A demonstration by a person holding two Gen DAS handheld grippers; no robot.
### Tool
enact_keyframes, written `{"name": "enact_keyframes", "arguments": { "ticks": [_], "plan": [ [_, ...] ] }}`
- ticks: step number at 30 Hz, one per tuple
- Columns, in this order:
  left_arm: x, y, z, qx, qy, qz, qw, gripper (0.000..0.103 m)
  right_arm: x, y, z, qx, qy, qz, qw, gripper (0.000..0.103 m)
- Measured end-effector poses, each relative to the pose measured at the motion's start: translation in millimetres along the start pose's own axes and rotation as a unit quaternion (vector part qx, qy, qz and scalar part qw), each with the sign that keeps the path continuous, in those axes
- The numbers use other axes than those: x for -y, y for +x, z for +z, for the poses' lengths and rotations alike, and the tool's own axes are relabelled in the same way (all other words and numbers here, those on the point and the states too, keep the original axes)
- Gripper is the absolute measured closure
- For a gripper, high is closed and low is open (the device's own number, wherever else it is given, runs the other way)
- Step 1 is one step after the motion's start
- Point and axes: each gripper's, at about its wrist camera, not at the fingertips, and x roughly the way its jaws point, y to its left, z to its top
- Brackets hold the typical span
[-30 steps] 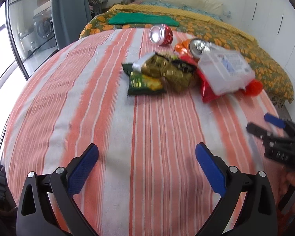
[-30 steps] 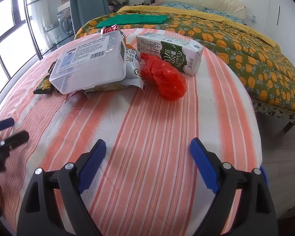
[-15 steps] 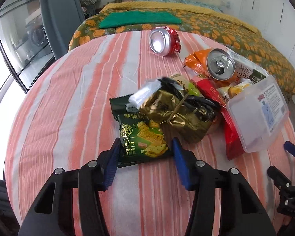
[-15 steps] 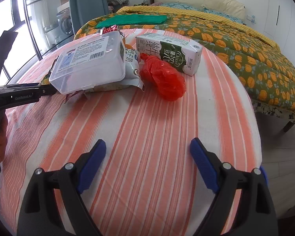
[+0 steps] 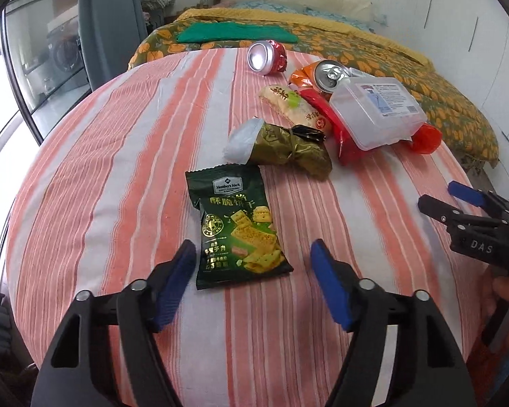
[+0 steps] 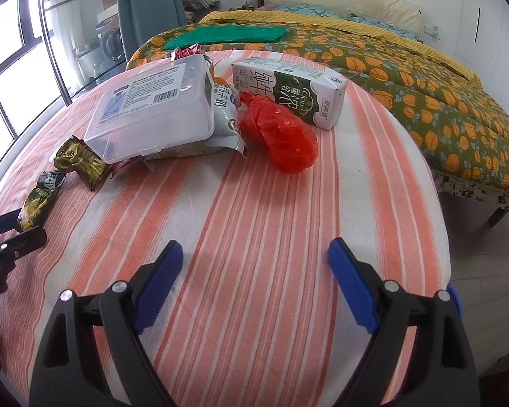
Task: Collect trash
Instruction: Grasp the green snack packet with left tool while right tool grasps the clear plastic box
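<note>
1. Left claw (image 5: 252, 279): blue-padded jaws have just been opening and stand apart, pads clear of the packet whose near end lies between them.
2. Dark green foil cracker packet (image 5: 237, 227): flat on the orange-and-white striped worktop cloth (image 5: 125, 156).
3. Crumpled gold-green foil wrapper (image 5: 288, 151): just beyond the packet.
4. Clear plastic lidded box (image 5: 376, 112): resting on a red wrapper, beside an orange drink can (image 5: 329, 73).
5. Crushed red drink can (image 5: 266, 57): at the far edge.
6. Right claw (image 6: 254, 288): open, empty, over bare cloth.
7. Green-and-white milk carton (image 6: 288, 90): lying touching a knotted red plastic bag (image 6: 281, 135).
</note>
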Motion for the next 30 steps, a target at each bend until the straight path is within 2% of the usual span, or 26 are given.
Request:
{"name": "enact_keyframes", "arguments": {
  "ticks": [4, 10, 12, 14, 16, 18, 20, 23, 25, 27, 28, 29, 30],
  "plan": [
    [3, 5, -1, 0.003, 0.004, 0.02, 0.9998, 0.023, 3, -1, -1, 0.002, 0.008, 0.011, 1.0, 0.017],
    [2, 4, -3, 0.008, 0.003, 0.02, 0.9998, 0.022, 21, -8, 0, 0.01, 0.03, 0.073, 0.997, 0.017],
    [2, 4, -4, 0.009, 0.001, 0.019, 0.9998, 0.022, 17, -17, 12, 0.023, -0.005, 0.11, 0.994, 0.017],
    [2, 3, -4, 0.01, 0.0, 0.017, 0.9998, 0.022, 0, -27, 31, 0.037, -0.096, 0.102, 0.989, 0.011],
    [1, 3, -5, 0.01, -0.001, 0.014, 0.9999, 0.021, -20, -33, 49, 0.047, -0.2, 0.087, 0.975, 0.008],
    [-1, 2, -4, 0.011, -0.002, 0.011, 0.9999, 0.021, -44, -29, 69, 0.032, -0.31, 0.08, 0.947, 0.008],
    [-1, 2, -5, 0.012, -0.003, 0.01, 0.9999, 0.021, -62, -17, 81, 0.002, -0.378, 0.068, 0.923, 0.008],
    [-1, 2, -5, 0.012, -0.004, 0.01, 0.9999, 0.021, -85, 5, 95, -0.035, -0.443, 0.04, 0.895, 0.008],
    [-1, 2, -5, 0.011, -0.002, 0.011, 0.9999, 0.021, -96, 17, 101, -0.055, -0.464, 0.03, 0.884, 0.008],
    [1, 3, -5, 0.009, 0.001, 0.012, 0.9999, 0.021, -102, 28, 102, -0.087, -0.47, 0.033, 0.878, 0.009],
    [1, 3, -5, 0.009, 0.002, 0.012, 0.9999, 0.021, -102, 31, 102, -0.103, -0.468, 0.036, 0.877, 0.01],
    [1, 3, -5, 0.009, 0.001, 0.011, 0.9999, 0.02, -100, 36, 105, -0.124, -0.455, 0.048, 0.88, 0.018],
    [1, 3, -5, 0.009, 0.001, 0.01, 0.9999, 0.02, -98, 36, 106, -0.136, -0.44, 0.059, 0.886, 0.021]
  ]
}}
